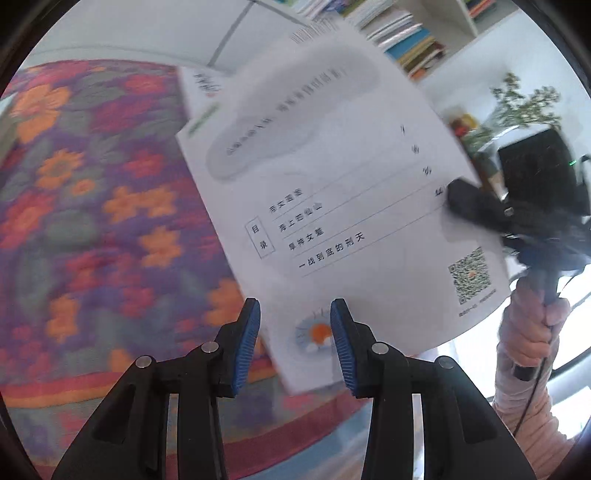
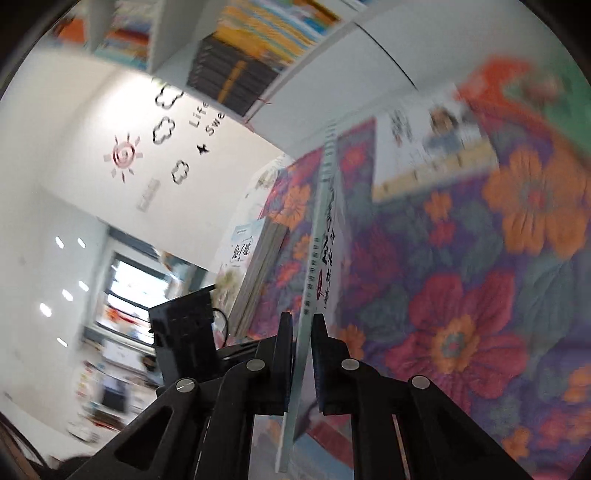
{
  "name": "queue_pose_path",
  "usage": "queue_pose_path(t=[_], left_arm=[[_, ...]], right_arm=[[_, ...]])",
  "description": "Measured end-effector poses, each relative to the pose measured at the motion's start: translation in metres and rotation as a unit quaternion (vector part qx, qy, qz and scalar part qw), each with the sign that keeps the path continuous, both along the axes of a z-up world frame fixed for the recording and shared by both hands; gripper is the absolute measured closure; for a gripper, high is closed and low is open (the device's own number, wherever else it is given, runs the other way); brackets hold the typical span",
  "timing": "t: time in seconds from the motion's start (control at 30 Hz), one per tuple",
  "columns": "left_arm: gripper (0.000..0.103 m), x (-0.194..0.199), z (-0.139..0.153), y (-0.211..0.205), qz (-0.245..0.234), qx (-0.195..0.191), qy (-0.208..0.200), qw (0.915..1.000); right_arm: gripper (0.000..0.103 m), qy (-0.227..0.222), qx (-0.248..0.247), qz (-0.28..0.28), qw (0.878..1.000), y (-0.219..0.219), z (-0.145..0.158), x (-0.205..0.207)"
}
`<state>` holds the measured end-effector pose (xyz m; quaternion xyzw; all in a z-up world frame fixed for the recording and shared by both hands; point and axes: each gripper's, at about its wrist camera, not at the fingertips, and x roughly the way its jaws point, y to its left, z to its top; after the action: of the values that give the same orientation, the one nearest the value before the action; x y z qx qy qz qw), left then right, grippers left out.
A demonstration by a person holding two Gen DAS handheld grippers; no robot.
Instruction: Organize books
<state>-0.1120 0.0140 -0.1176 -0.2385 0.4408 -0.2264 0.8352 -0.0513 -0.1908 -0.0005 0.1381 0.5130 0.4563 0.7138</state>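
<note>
A thin white book (image 1: pixel 332 177), back cover with Chinese text and a QR code facing me, hangs in the air above the floral cloth (image 1: pixel 92 206). My right gripper (image 1: pixel 461 203) is shut on its right edge. In the right wrist view the same book (image 2: pixel 321 236) runs edge-on between the closed fingers of my right gripper (image 2: pixel 301 325). My left gripper (image 1: pixel 295 314) is open and empty, its blue pads (image 1: pixel 245 339) just below the book's lower edge, not touching it. Another book (image 1: pixel 201 86) lies on the cloth behind.
A white bookshelf with stacked books (image 1: pixel 402 33) stands at the back; it also shows in the right wrist view (image 2: pixel 251 48). A stack of books (image 2: pixel 255 258) and a picture book (image 2: pixel 436 140) lie on the floral cloth (image 2: pixel 461 295). A plant (image 1: pixel 524 103) stands at right.
</note>
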Motion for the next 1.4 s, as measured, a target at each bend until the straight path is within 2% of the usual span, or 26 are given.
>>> queue_pose_path(t=[0.07,0.17,0.23,0.4,0.5,0.57,0.63,0.77,0.8,0.83,0.9,1.0,1.07,1.13,1.17,1.27,1.3,1.4], left_arm=[[0.066,-0.003,-0.001,-0.002,-0.001,0.000,-0.003,1.0000],[0.066,-0.016,-0.008,0.010,0.014,0.002,0.014,0.9998],[0.066,-0.030,-0.013,0.028,0.033,0.011,0.025,0.9991],[0.066,-0.069,-0.017,0.067,0.078,0.082,0.051,0.9922],[0.066,-0.091,-0.018,0.086,0.092,0.080,0.056,0.9910],[0.066,-0.101,-0.019,0.092,0.105,0.103,0.061,0.9872],[0.065,-0.109,-0.018,0.093,0.104,0.101,0.056,0.9879],[0.065,-0.110,-0.022,0.090,0.104,0.093,0.054,0.9888],[0.065,-0.110,-0.022,0.089,0.101,0.090,0.053,0.9894],[0.065,-0.109,-0.022,0.085,0.096,0.085,0.051,0.9905],[0.065,-0.104,-0.021,0.077,0.081,0.079,0.049,0.9924],[0.065,-0.102,-0.019,0.060,0.060,0.084,0.043,0.9937],[0.063,-0.100,-0.021,0.051,0.052,0.090,0.048,0.9935],[0.063,-0.100,-0.020,0.046,0.054,0.103,0.046,0.9921],[0.063,-0.100,-0.019,0.046,0.054,0.103,0.047,0.9921],[0.063,-0.099,-0.019,0.050,0.058,0.099,0.052,0.9920],[0.062,-0.099,-0.019,0.051,0.061,0.100,0.052,0.9917],[0.061,-0.101,-0.018,0.058,0.073,0.110,0.052,0.9899]], right_arm=[[0.094,-0.032,-0.050,0.011,0.998,0.012,0.024,-0.013],[0.094,-0.042,-0.104,0.027,0.993,0.040,0.025,-0.035],[0.093,-0.021,-0.098,0.048,0.994,0.057,0.013,-0.049],[0.088,0.006,-0.120,0.076,0.990,0.103,-0.028,-0.068],[0.082,0.022,-0.140,0.096,0.985,0.131,-0.055,-0.077],[0.082,0.058,-0.134,0.106,0.984,0.141,-0.071,-0.079],[0.082,0.073,-0.143,0.105,0.981,0.147,-0.080,-0.080],[0.080,0.038,-0.175,0.100,0.979,0.145,-0.077,-0.076],[0.073,0.031,-0.181,0.093,0.978,0.142,-0.076,-0.071],[0.059,0.024,-0.187,0.080,0.979,0.134,-0.076,-0.067],[0.050,0.002,-0.200,0.037,0.979,0.118,-0.075,-0.057],[0.050,-0.044,-0.249,-0.003,0.968,0.094,-0.079,-0.041],[0.050,-0.044,-0.269,-0.024,0.962,0.079,-0.092,-0.030],[0.050,-0.017,-0.254,-0.028,0.967,0.069,-0.103,-0.025],[0.050,-0.026,-0.239,-0.034,0.970,0.065,-0.101,-0.027],[0.046,-0.016,-0.234,-0.006,0.972,0.072,-0.101,-0.040],[0.040,-0.014,-0.234,0.001,0.972,0.075,-0.101,-0.046],[0.030,-0.007,-0.239,0.065,0.969,0.085,-0.101,-0.070]])
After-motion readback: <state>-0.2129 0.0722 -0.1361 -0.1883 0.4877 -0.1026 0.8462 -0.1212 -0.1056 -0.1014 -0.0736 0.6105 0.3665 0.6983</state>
